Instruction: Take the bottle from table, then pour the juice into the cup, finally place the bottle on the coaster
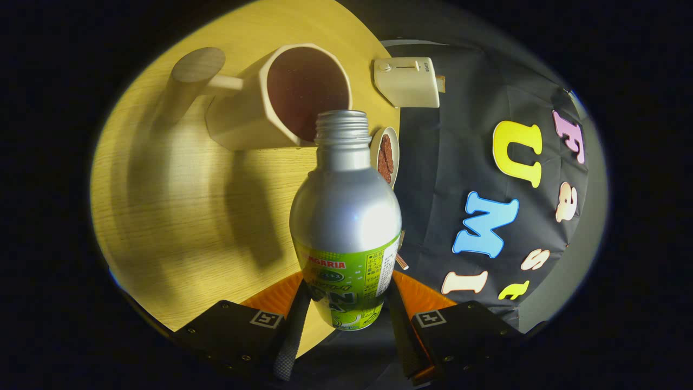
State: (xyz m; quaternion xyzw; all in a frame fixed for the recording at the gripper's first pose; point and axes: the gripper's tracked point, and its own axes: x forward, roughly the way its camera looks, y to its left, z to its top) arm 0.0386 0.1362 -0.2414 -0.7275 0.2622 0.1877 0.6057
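My gripper (346,314) is shut on a silver metal bottle (345,216) with a green label; both fingers press on its lower body. The bottle has no cap, and its threaded mouth points toward the rim of a cream mug (281,100) with a dark inside. The whole view is rolled on its side, so the bottle is tilted toward the mug. Whether liquid runs from the mouth I cannot tell. A round wooden coaster (198,65) lies on the table beyond the mug's handle.
The round light-wood table (178,206) carries a small white dish with brown pieces (385,157) just past the bottle's neck, and a cream box-shaped device (407,81) at the table's edge. The black booth cloth (455,179) hangs behind.
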